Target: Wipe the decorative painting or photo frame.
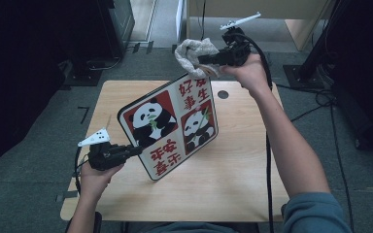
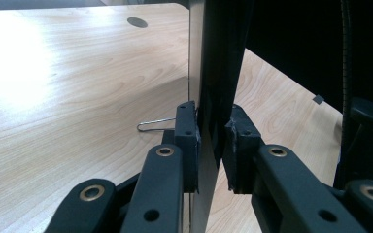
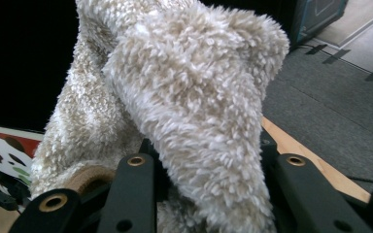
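Wiping the panda board (image 1: 170, 128) calls for a steady hold: the left gripper (image 1: 135, 150) is clamped on the board's lower-left edge, propping it tilted above the worktop (image 1: 233, 160). The right gripper (image 1: 205, 59), closed on the fleecy cloth (image 1: 190, 54), hovers at the board's top corner. Draw the cloth across the printed face with light, even pressure, avoiding any twist at the clamped edge.

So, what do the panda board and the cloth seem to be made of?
Panda board: thin, rigid, flat panel with a smooth printed face, perhaps plastic or metal; it holds its shape when clamped at one edge by the left hand-held gripper.
Cloth: soft cream fleece or plush, with long fuzzy pile.
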Demonstrator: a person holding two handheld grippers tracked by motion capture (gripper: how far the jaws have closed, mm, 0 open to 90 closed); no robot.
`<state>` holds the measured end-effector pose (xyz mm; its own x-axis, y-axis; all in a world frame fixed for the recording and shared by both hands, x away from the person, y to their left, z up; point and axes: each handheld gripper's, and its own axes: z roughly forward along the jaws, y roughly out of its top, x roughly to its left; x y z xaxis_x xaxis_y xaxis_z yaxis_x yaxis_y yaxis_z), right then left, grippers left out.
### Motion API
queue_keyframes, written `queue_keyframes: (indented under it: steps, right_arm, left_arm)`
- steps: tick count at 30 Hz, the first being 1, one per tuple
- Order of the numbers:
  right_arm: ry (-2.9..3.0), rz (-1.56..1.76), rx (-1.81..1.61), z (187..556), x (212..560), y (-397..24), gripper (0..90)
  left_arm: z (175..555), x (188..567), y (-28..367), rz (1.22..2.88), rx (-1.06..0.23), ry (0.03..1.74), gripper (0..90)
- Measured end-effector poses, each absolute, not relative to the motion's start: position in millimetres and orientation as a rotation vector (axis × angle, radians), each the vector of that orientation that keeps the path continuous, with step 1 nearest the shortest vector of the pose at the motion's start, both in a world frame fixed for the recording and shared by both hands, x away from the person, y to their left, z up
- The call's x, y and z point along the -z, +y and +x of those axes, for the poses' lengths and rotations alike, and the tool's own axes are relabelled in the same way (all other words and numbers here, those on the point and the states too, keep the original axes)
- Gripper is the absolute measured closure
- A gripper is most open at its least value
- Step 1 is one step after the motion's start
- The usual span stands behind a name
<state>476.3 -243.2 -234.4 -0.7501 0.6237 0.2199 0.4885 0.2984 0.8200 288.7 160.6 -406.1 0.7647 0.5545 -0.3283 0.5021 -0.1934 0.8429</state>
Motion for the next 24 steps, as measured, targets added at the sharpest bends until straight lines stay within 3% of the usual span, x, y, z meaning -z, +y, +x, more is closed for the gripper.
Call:
queue_keyframes:
  steps: [24]
  right_arm:
    - [2.366, 1.142, -1.368, 480.9, 249.1, -267.1, 65.8]
  left_arm:
    - [289.3, 406.2, 161.1, 1.838, -0.060, 0.817, 78.7]
